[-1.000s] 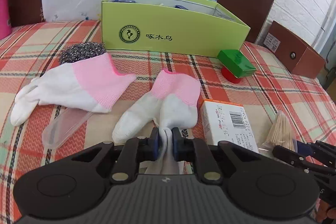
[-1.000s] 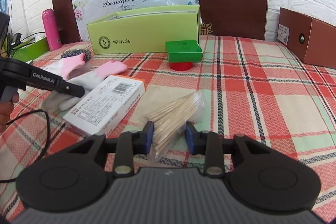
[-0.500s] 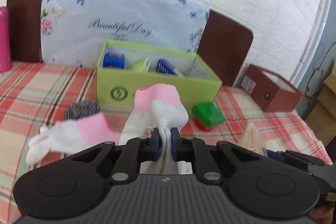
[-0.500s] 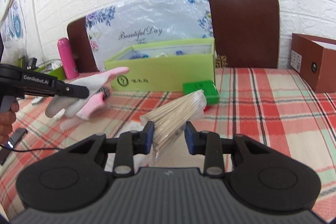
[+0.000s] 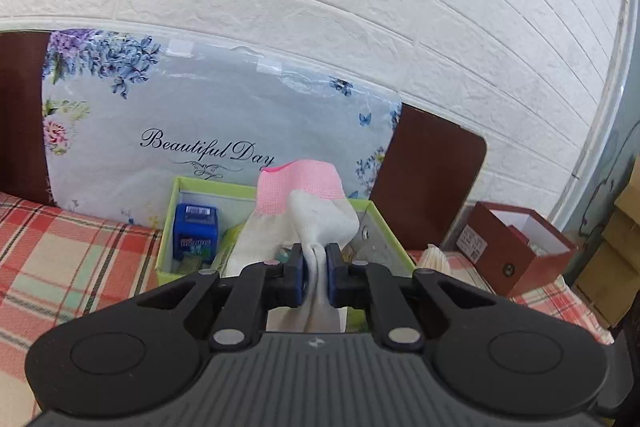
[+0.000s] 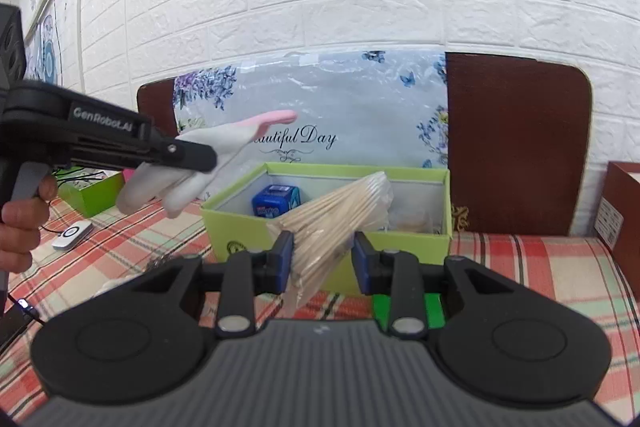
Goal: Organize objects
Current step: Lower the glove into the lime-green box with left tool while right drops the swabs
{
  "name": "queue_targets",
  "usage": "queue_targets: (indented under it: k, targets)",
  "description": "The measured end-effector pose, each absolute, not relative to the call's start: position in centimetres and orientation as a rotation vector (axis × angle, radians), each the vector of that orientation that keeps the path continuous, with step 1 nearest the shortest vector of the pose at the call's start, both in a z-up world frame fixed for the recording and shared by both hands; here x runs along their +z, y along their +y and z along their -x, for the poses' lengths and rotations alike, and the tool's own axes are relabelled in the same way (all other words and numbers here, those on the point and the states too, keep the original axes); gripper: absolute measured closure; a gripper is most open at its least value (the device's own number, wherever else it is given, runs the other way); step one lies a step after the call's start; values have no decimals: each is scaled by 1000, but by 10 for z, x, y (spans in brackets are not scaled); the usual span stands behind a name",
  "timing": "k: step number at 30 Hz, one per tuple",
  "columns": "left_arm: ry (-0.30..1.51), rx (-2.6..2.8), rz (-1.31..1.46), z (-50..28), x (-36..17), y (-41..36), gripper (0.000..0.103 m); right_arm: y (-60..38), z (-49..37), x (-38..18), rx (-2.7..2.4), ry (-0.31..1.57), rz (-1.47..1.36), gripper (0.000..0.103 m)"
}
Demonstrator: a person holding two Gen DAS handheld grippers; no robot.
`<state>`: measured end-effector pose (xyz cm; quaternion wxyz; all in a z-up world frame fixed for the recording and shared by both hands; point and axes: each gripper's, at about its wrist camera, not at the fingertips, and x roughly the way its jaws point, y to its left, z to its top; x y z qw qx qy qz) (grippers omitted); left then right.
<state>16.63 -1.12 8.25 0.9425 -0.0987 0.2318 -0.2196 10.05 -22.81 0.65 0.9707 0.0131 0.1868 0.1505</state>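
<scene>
My left gripper [image 5: 315, 277] is shut on a white sock with a pink cuff [image 5: 304, 215] and holds it in the air in front of the open green box [image 5: 384, 227]. The sock also shows in the right wrist view [image 6: 208, 155], hanging from the left gripper left of the box [image 6: 248, 231]. My right gripper [image 6: 323, 259] is shut on a clear bag of wooden sticks [image 6: 340, 215], raised in front of the box. A blue packet [image 5: 195, 233] stands inside the box.
A floral "Beautiful Day" package [image 5: 192, 123] leans on the wall behind the box. A brown open box [image 5: 516, 247] stands at the right. A green block [image 6: 434, 309] lies on the plaid cloth below my right gripper. A second green box [image 6: 92, 193] sits far left.
Both grippers have risen from the table and moved toward the green box, the left carrying the sock, the right carrying the bag of sticks. The other sock and white carton have left view.
</scene>
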Motion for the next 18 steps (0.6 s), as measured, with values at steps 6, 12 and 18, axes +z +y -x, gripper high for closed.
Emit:
queue_targets:
  k: [6,12,18]
  targets:
    - [494,-421,191,-214,82,-16,93,-212,-153,9,305,376,-11,72]
    - [530,-397,181,-255,69,-18,92,-202,-211,2,306,391,6,72]
    - [552,-313,151,-263,36,-10,37,-191,-239,-29,248,419,100,24]
